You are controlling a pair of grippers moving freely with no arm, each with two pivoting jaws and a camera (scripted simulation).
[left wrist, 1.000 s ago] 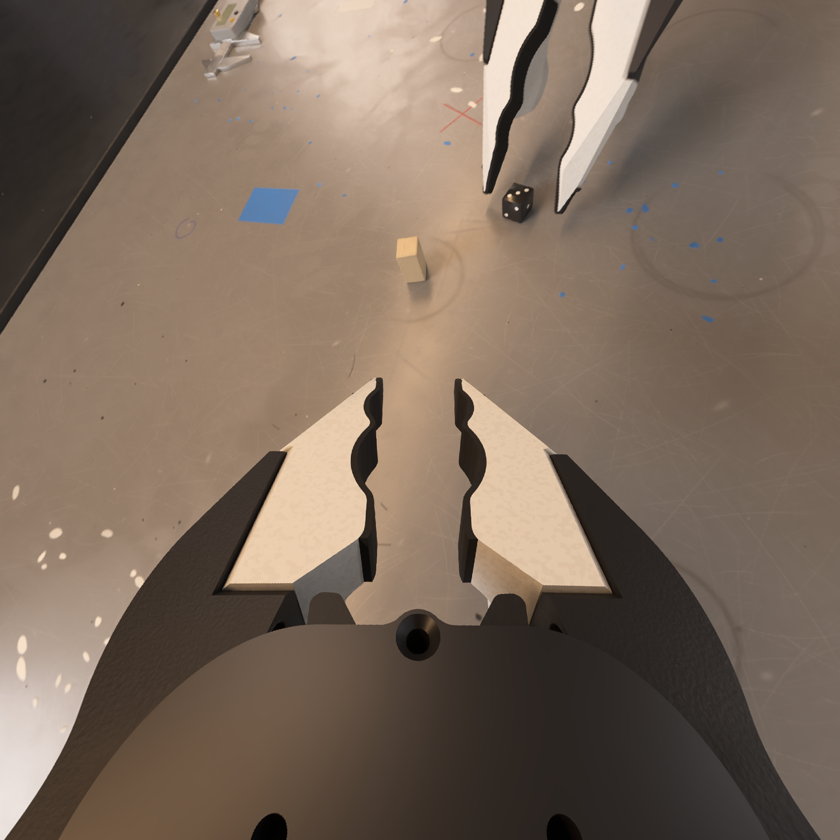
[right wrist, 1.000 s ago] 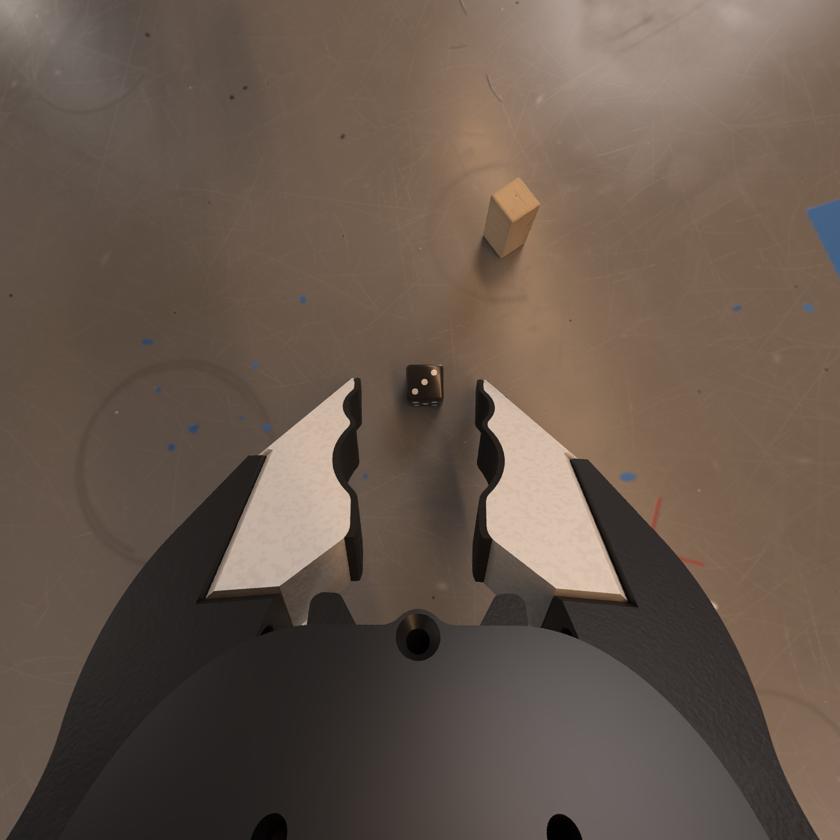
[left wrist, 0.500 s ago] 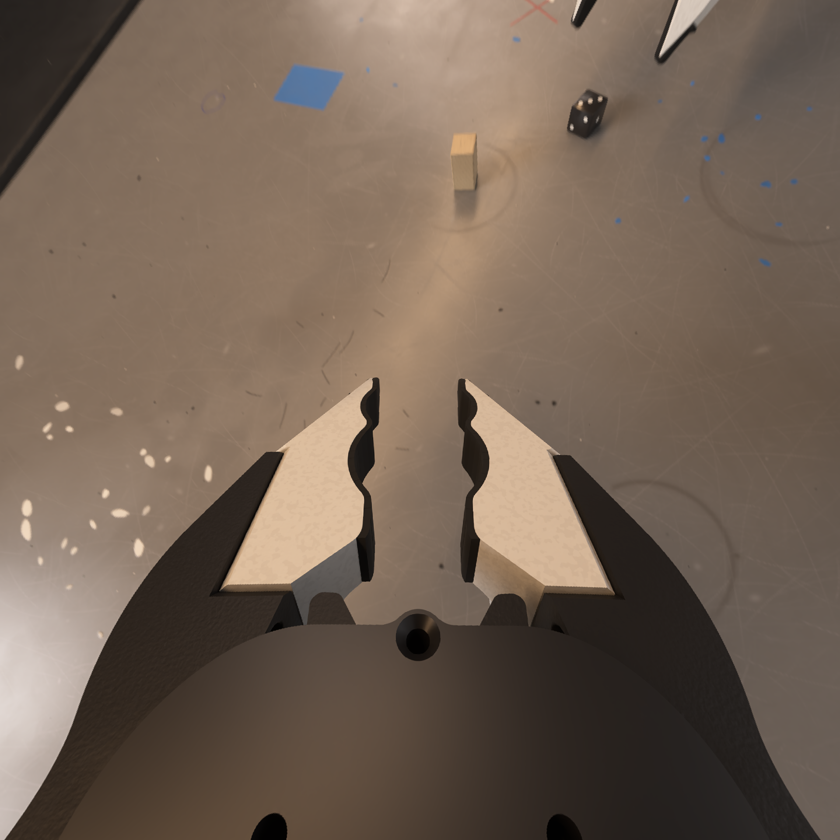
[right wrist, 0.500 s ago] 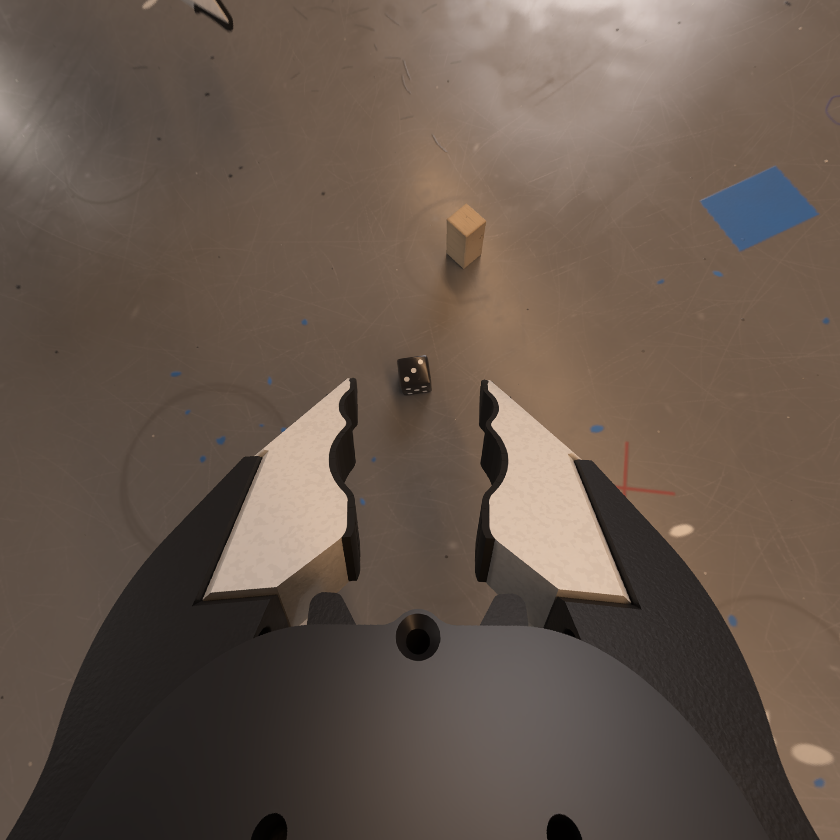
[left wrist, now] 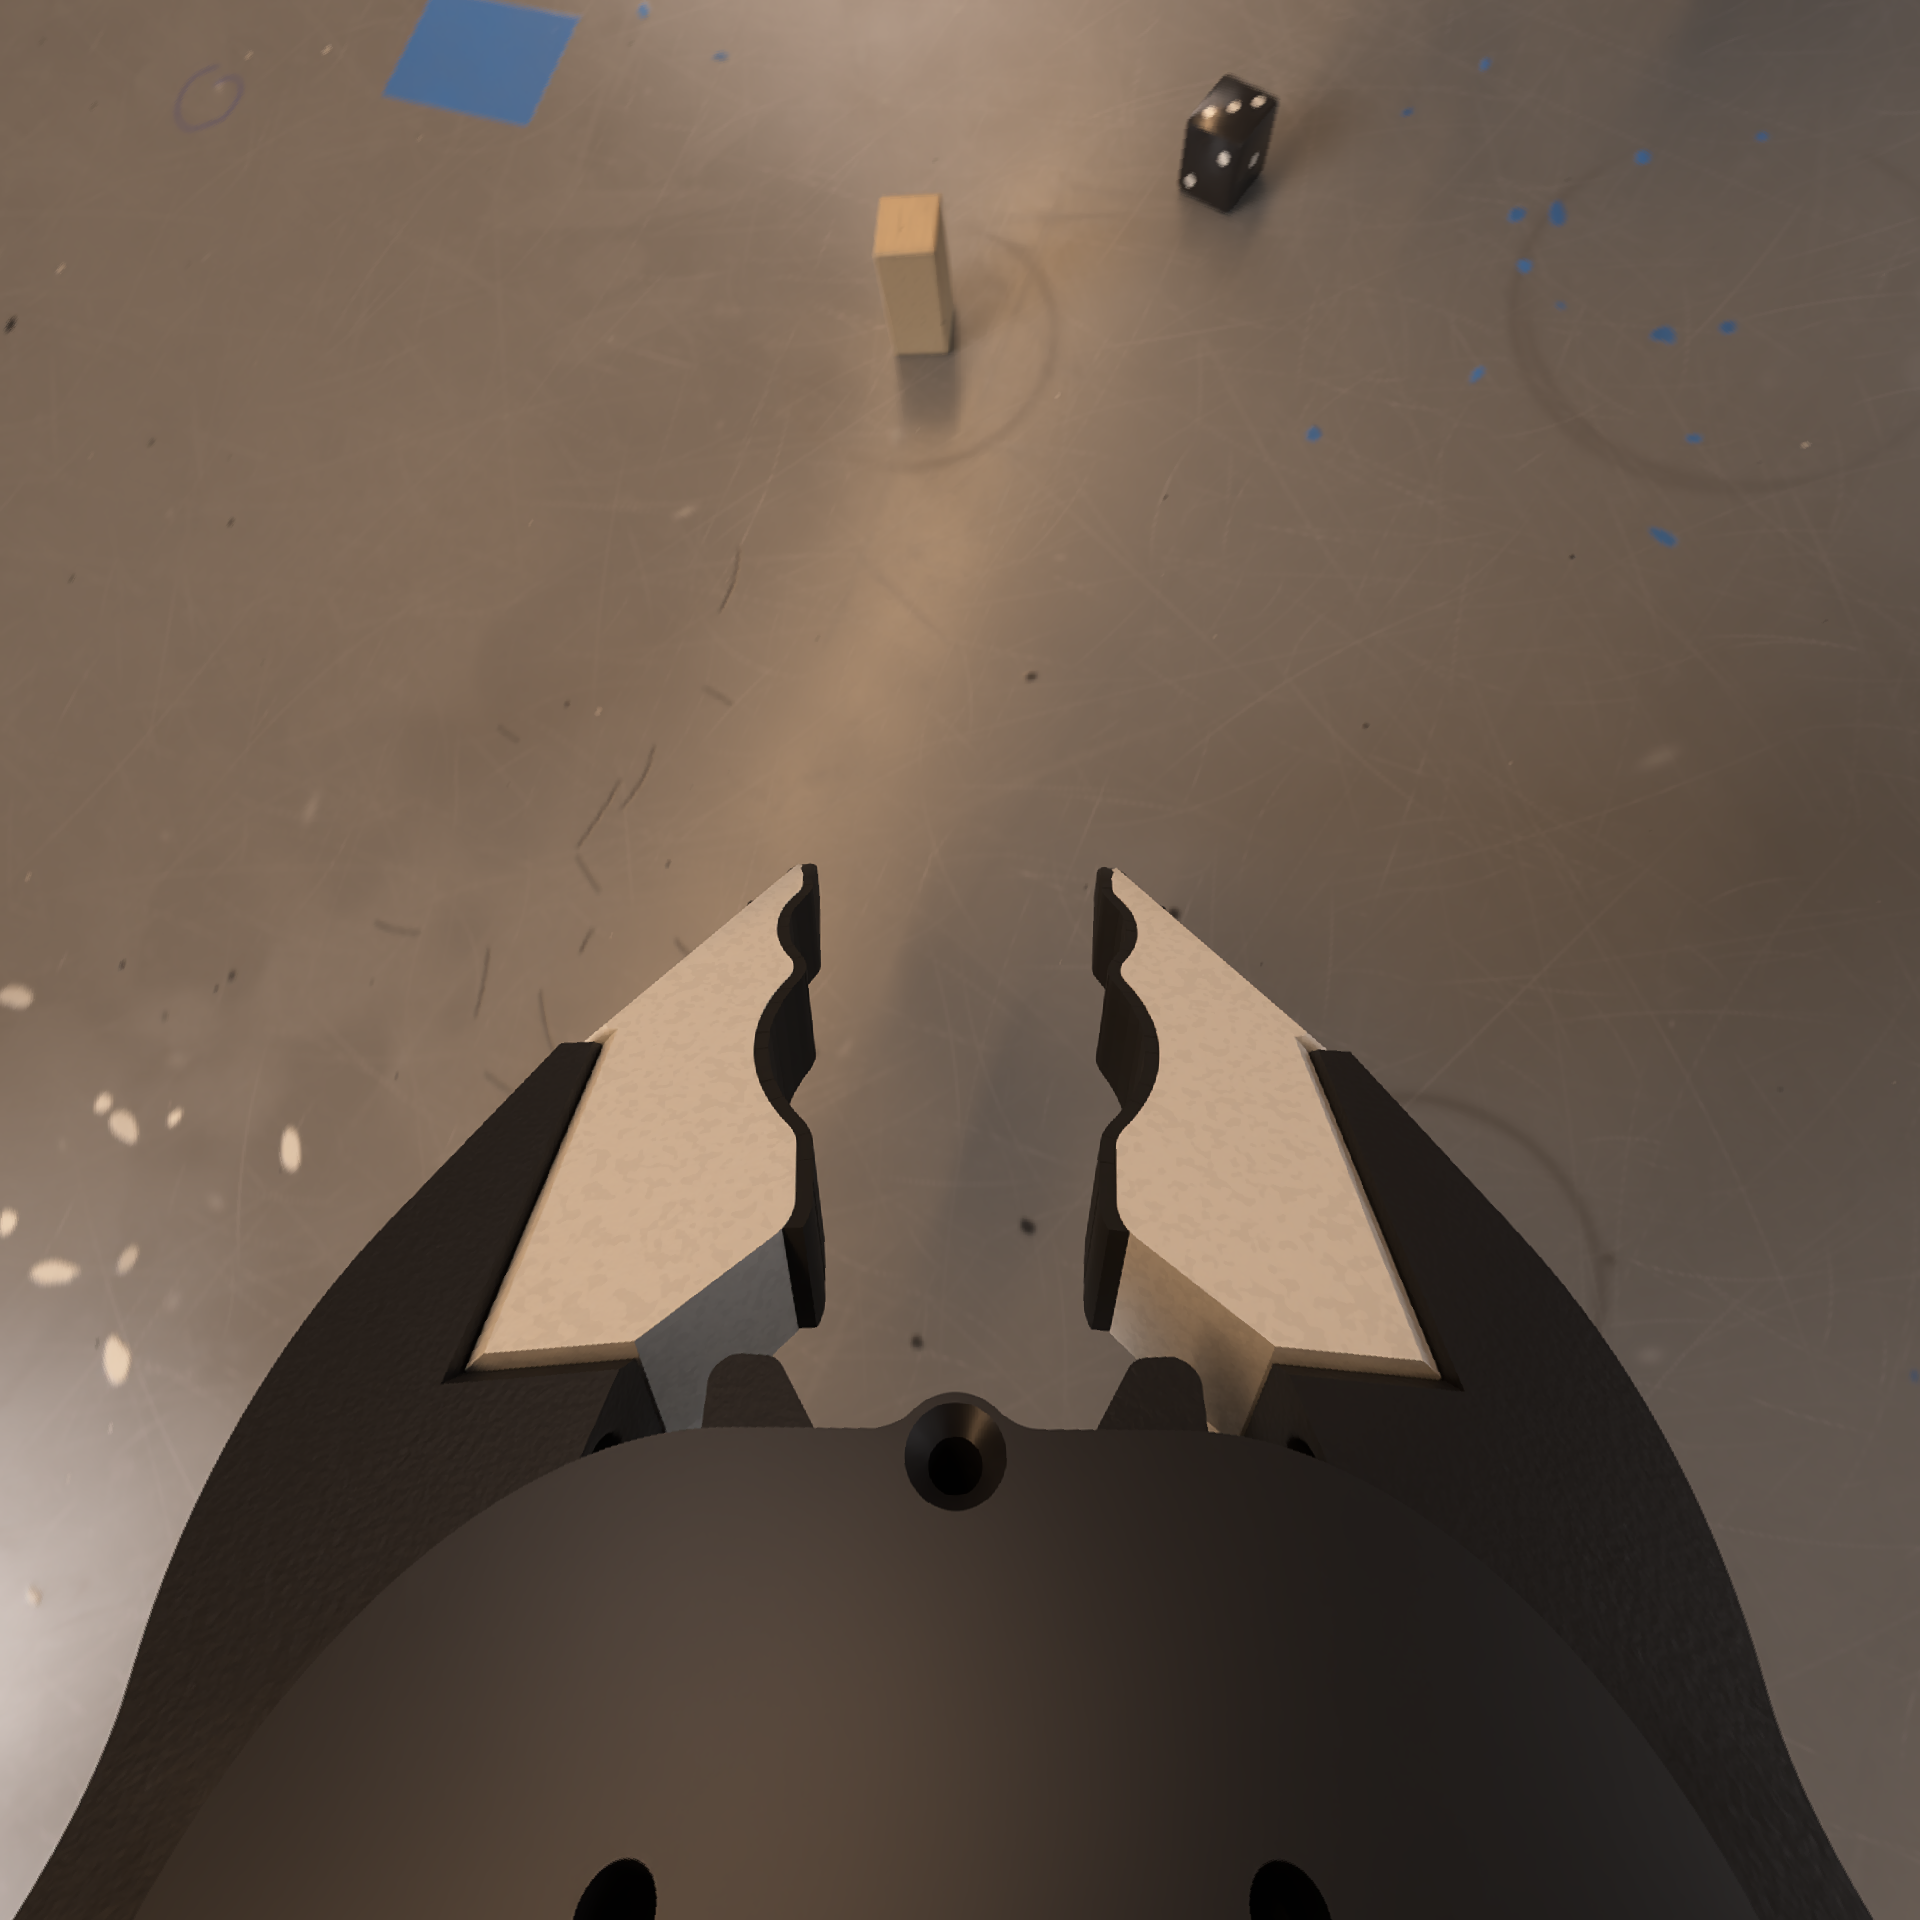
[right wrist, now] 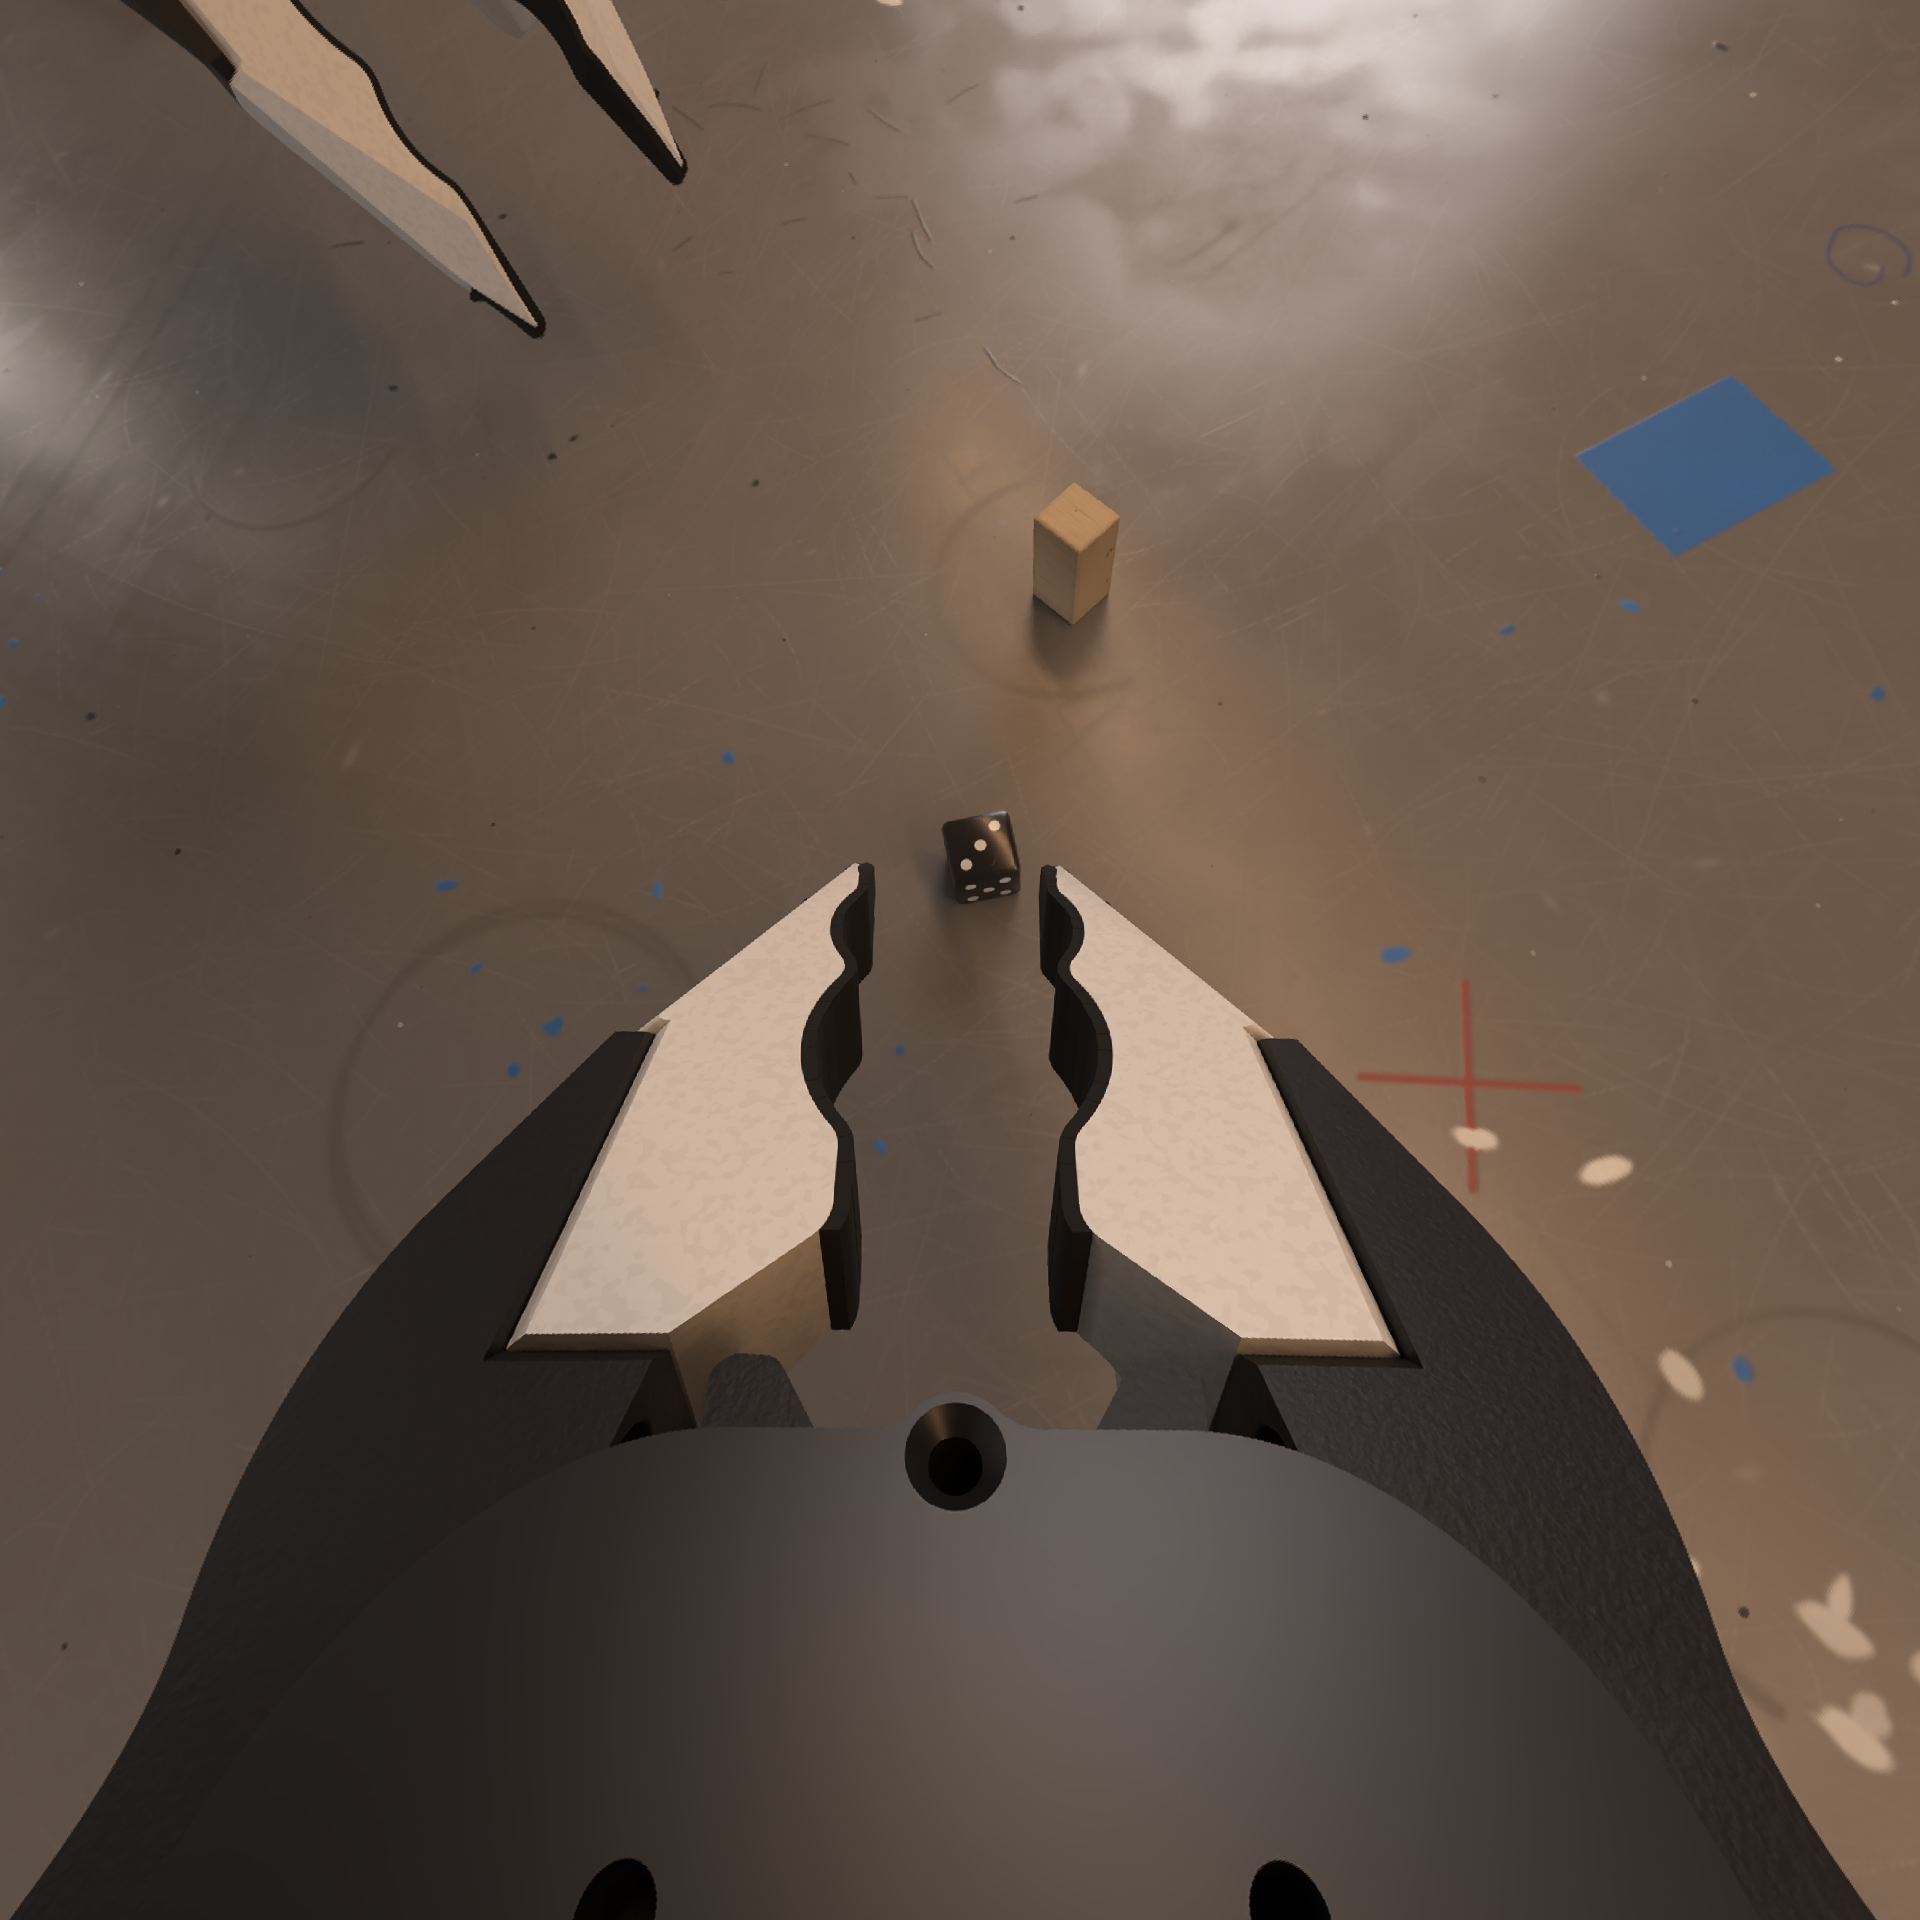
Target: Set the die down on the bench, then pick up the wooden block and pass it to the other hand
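The die [right wrist: 981,858] was seen resting on the bench [right wrist: 520,675], just beyond the right gripper [right wrist: 956,878], whose fingers were parted and empty. The wooden block [left wrist: 913,274] stood upright farther on, no bench edge being visible; the left gripper [left wrist: 954,873] was held wide, gripping nothing, seemingly well clear of it.

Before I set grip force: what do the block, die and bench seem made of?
Wooden block: pale, matte, unfinished-looking wood with faint grain on top. Die: glossy black with white pips, probably plastic. Bench: dull grey-brown, scratched and reflective, perhaps worn metal.
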